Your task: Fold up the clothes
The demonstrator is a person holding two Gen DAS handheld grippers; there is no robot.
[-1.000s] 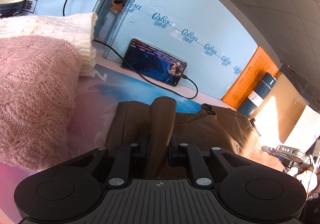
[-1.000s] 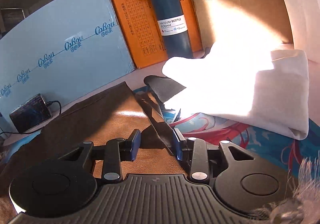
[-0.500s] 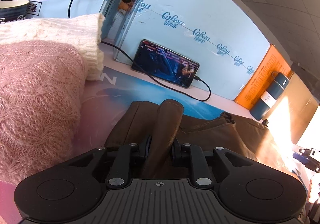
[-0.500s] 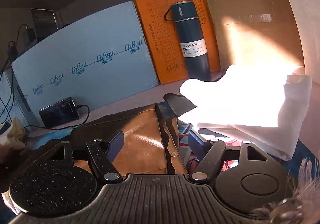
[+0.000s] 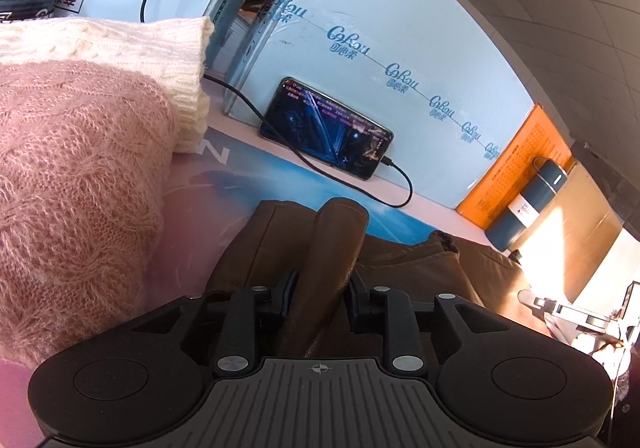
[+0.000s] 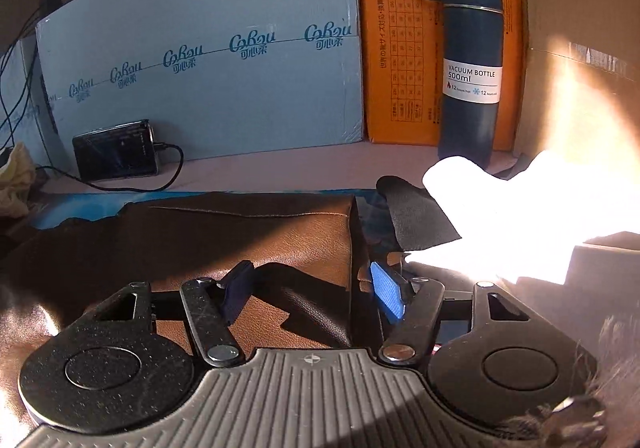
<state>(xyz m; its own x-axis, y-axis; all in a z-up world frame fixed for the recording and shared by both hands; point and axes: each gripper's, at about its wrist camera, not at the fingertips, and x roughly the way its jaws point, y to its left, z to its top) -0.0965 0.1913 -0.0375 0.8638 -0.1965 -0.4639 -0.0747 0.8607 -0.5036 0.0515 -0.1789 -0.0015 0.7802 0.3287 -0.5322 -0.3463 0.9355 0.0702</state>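
A rolled fold of the brown leather garment (image 5: 340, 244) stands up between the fingers of the left gripper (image 5: 320, 284), whose jaws have just been easing apart, yet the pads still press the fold on both sides. The rest of the garment lies flat on the table beyond, spreading toward the right. In the right wrist view the right gripper (image 6: 316, 284) hovers over the same brown leather, with the garment's right edge running between its fingers; the jaws stand apart, have just been closing in, and clamp nothing. The blue pad (image 6: 387, 296) on the right finger is plain to see. A white folded cloth (image 6: 520, 216) to the right is washed out by strong sunlight, so its edges are hard to make out. A pink knit sweater (image 5: 76, 184) and a cream knit sweater (image 5: 120, 48) sit at the left, cut off by the frame. The table carries a blue printed mat (image 5: 256, 176); at the far side lean a charging phone (image 5: 326, 128), pale blue boards (image 6: 208, 60), an orange board (image 6: 404, 48) and a dark vacuum bottle (image 6: 470, 60).
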